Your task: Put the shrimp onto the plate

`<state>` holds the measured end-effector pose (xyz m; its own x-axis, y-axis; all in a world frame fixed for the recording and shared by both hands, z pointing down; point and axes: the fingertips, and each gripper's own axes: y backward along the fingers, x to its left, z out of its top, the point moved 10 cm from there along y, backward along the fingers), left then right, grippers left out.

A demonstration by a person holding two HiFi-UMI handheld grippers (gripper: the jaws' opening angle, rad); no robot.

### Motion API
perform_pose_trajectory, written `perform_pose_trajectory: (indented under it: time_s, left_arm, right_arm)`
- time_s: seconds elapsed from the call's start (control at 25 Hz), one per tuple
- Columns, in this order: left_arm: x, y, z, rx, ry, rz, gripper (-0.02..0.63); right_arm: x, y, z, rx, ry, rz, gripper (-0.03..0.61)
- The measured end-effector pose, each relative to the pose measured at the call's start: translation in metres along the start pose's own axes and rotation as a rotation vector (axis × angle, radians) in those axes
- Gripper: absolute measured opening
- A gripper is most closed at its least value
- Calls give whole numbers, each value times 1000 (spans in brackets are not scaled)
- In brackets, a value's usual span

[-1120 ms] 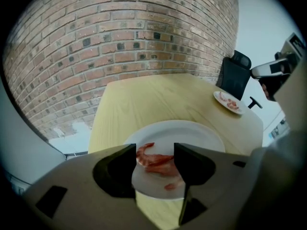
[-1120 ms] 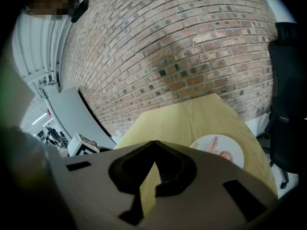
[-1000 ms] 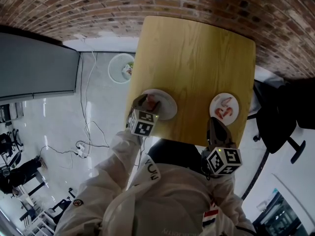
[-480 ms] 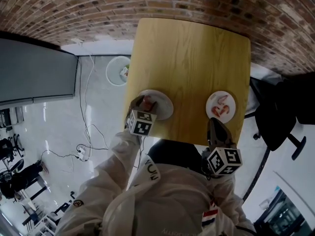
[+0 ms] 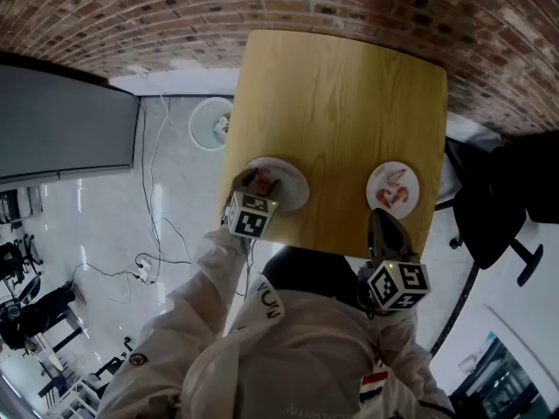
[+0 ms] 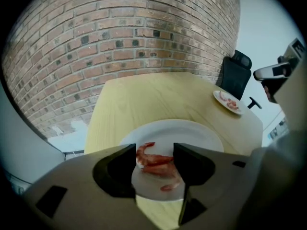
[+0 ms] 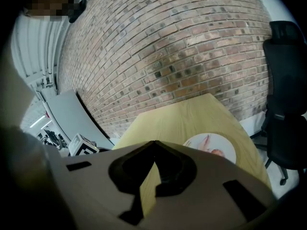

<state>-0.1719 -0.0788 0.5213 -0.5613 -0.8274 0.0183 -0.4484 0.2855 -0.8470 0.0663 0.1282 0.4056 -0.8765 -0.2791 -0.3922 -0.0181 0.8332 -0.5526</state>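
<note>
A white plate [image 5: 293,186] sits at the front left of the wooden table [image 5: 341,94]. My left gripper [image 5: 253,180] hovers over its near rim. In the left gripper view the jaws of the left gripper [image 6: 154,150] stand narrowly apart, pinching a red shrimp [image 6: 153,161] above the plate [image 6: 196,131]. A second small plate [image 5: 392,188] with shrimps on it lies at the front right. My right gripper [image 5: 384,221] hangs just short of it at the table's front edge; the right gripper [image 7: 154,143] is shut and empty, with that plate [image 7: 211,145] beyond it.
A black office chair [image 5: 498,199] stands right of the table. A brick wall runs behind it. On the floor to the left lie a round white bin [image 5: 214,122] and loose cables [image 5: 153,260]. A grey panel [image 5: 61,120] stands far left.
The head view has shifted slightly. Both grippers keep their places, the left one still over the left plate with the shrimp.
</note>
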Motion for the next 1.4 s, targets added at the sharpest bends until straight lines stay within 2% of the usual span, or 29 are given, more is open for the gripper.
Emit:
perform_pose_trajectory:
  time_s: [0.44, 0.6, 0.92, 1.04, 1.16, 1.4]
  left_arm:
    - [-1, 2, 4, -30, 18, 10, 242]
    - [-3, 5, 11, -53, -6, 40, 161]
    - [-8, 1, 11, -16, -23, 62, 163]
    - [-10, 6, 14, -13, -91, 68, 163]
    - [-8, 12, 17, -7, -195, 48, 164]
    - [1, 16, 19, 30, -569, -49, 164]
  right_arm:
    - [-4, 2, 0, -5, -12, -9, 23]
    - [-5, 5, -2, -11, -21, -13, 23]
    - [-16, 13, -2, -18, -32, -26, 23]
    - [-15, 13, -1, -20, -35, -24, 23]
    - [-12, 10, -1, -22, -37, -17, 23]
    - [-12, 10, -5, -17, -44, -20, 23]
